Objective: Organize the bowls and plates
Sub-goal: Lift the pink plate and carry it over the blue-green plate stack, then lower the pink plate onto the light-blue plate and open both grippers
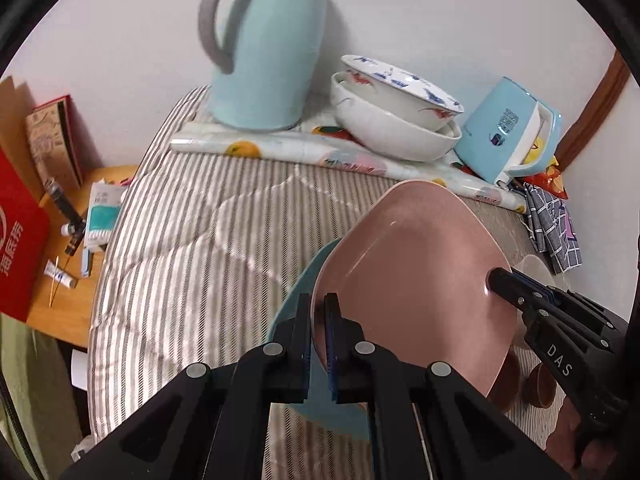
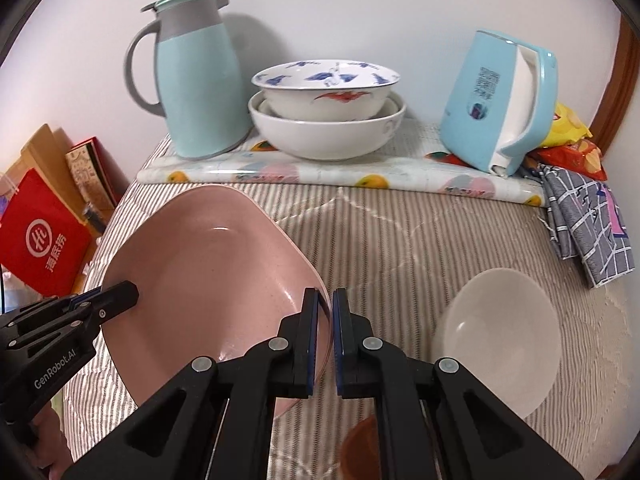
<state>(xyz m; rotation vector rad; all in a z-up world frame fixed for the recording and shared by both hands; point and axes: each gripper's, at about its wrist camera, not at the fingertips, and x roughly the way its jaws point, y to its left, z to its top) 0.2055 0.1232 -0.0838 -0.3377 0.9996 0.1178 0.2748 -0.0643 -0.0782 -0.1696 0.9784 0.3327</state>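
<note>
A pink square plate (image 1: 420,260) (image 2: 208,264) hangs tilted over the striped cloth, held at two opposite edges. My left gripper (image 1: 318,300) (image 2: 128,292) is shut on its left rim. My right gripper (image 2: 325,294) (image 1: 494,280) is shut on its right rim. A light blue plate (image 1: 294,316) shows just under the pink plate's left edge; I cannot tell whether the two touch. A plain white bowl (image 2: 500,340) sits on the cloth to the right. Patterned white bowls (image 2: 326,120) (image 1: 400,120) are stacked at the back.
A pale blue thermos jug (image 2: 196,80) and a blue kettle (image 2: 500,100) flank the stacked bowls on a fruit-print mat (image 2: 280,170). Small brown bowls (image 1: 540,388) sit near the front. A checked cloth (image 2: 592,220) lies at the right; a cluttered wooden side table (image 1: 64,312) stands left.
</note>
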